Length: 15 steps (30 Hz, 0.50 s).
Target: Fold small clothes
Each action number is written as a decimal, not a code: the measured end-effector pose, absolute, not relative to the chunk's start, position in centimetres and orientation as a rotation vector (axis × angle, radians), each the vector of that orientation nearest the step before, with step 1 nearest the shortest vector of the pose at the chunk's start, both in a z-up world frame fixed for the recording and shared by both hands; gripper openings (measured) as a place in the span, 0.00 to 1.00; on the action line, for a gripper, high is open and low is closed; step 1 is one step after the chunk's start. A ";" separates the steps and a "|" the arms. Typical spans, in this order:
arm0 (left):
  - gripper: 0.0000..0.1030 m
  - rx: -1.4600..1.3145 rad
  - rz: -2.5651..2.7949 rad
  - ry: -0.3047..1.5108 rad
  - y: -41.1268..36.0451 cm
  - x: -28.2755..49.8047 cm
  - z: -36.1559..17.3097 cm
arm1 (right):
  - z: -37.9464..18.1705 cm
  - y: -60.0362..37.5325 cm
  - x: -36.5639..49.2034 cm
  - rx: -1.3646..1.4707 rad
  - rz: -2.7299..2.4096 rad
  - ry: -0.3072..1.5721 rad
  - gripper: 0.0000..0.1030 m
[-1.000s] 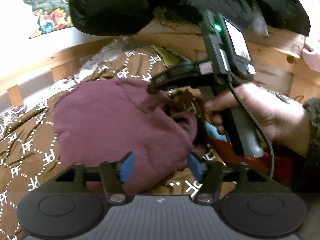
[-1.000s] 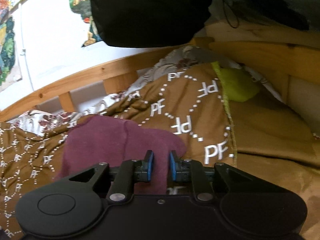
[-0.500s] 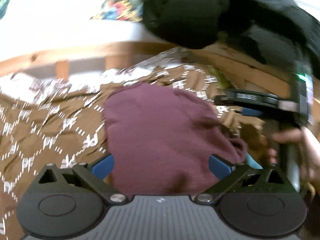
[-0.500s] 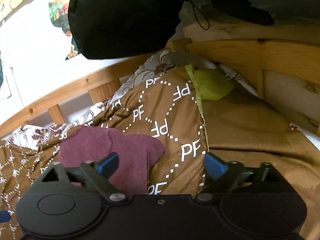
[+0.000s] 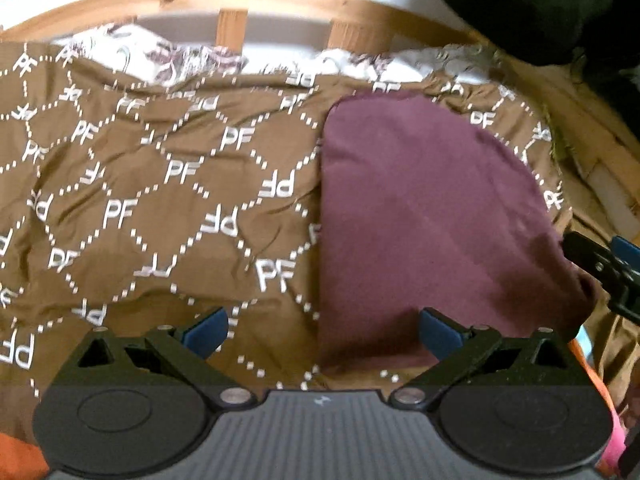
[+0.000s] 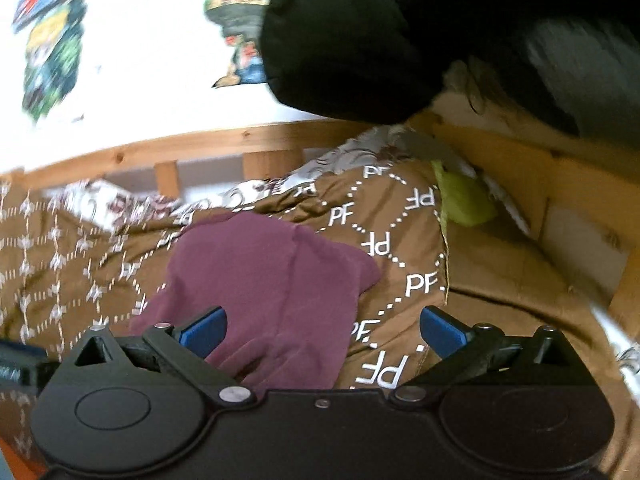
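A folded maroon garment [image 5: 420, 208] lies flat on the brown patterned bedspread [image 5: 168, 184]. My left gripper [image 5: 324, 326] hovers over its near edge, open wide. The garment's near left corner lies between the blue pads [image 5: 206, 330], untouched. In the right wrist view the same maroon garment [image 6: 272, 280] lies ahead and left. My right gripper [image 6: 324, 328] has its jaws opening, and the cloth's near end lies loose between them by the left pad [image 6: 204, 330]. The right gripper's finger [image 5: 600, 268] shows at the left wrist view's right edge, beside the garment.
A wooden bed rail [image 5: 232, 32] runs behind the bedspread, with a flowered sheet [image 5: 176, 60] along it. A black bulky bundle [image 6: 352, 40] hangs overhead. A lime-green cloth [image 6: 464, 200] lies at the far right. Orange fabric [image 5: 20, 460] sits at the near left.
Both grippers let go of the maroon garment and spread wide. The left one swung left and rolled, so the garment now sits right of centre. The right one pulled back and rose slightly.
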<state>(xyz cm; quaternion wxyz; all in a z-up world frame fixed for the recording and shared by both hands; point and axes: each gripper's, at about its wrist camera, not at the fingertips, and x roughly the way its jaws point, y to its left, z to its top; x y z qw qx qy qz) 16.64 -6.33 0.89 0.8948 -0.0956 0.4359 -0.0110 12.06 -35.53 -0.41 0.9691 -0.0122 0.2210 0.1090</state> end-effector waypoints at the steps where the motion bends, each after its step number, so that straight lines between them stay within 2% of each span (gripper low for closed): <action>1: 0.99 -0.199 -0.022 0.914 -6.3 16.6 0.8 | -0.5 -35.4 11.7 -0.027 0.222 0.455 0.99; 15: 0.99 -0.220 -0.026 0.987 -5.6 16.7 -0.7 | -3.7 -35.6 12.3 -0.100 0.126 0.655 0.99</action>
